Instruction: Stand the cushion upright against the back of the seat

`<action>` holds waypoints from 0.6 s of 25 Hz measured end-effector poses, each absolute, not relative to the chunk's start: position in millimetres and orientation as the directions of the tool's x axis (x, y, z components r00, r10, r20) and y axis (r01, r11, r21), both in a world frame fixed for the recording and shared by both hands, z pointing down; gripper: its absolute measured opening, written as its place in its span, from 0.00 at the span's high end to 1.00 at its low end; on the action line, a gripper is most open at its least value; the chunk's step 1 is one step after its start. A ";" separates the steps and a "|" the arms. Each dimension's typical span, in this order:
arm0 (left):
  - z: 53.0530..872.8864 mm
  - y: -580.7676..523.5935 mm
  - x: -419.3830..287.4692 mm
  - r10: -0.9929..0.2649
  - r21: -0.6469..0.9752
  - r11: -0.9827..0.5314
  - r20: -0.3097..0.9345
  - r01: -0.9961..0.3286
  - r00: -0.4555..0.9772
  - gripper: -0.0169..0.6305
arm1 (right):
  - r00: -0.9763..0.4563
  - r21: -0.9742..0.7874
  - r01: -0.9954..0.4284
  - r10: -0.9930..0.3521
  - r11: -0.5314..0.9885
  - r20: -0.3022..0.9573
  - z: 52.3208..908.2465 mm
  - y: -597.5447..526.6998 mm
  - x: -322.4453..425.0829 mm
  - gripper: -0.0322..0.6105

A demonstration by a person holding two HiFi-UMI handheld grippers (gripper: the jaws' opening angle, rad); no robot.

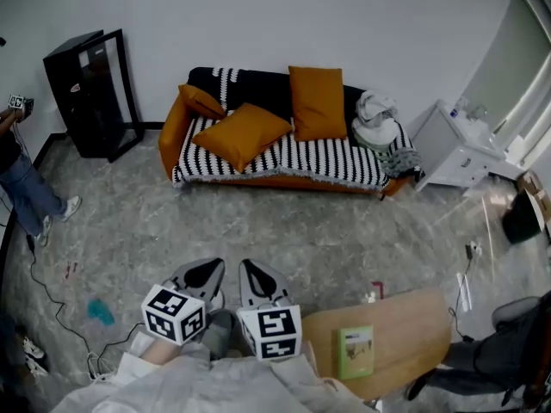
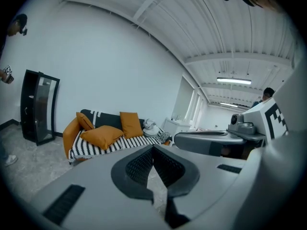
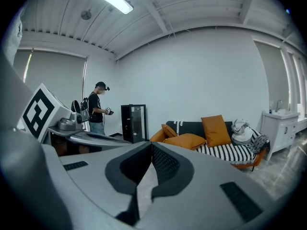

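Two grippers: left gripper (image 1: 205, 274) and right gripper (image 1: 256, 274) are hanging far from the sofa (image 1: 336, 157).
Jaws: all are pressing together, empty.
Cushion (image 1: 244, 133): is lying flat on the sofa.

Left gripper (image 1: 205, 274) and right gripper (image 1: 256, 275) are held side by side low before the body, both are pointed forward and slightly downward, jaws of each are closed together, nothing is gripped, forearms are covered by pale sleeves (image 1: 164, 384)
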State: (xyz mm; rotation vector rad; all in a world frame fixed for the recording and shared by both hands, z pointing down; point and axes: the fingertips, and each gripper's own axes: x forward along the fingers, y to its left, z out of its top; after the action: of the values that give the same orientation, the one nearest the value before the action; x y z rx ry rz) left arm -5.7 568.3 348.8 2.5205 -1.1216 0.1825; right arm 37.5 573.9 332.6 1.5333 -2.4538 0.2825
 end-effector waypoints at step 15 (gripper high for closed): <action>331.0 349.9 -38.6 -0.645 0.279 -0.666 0.251 -0.692 0.722 0.96 | -0.376 -0.037 -0.924 -0.891 0.380 0.254 313.0 360.3 4.7 0.93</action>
State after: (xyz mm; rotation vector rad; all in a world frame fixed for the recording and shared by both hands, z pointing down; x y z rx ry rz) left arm -38.6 349.9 331.0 2.5732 -1.0370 0.1849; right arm 4.7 360.3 313.0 1.6294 -2.4438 0.2562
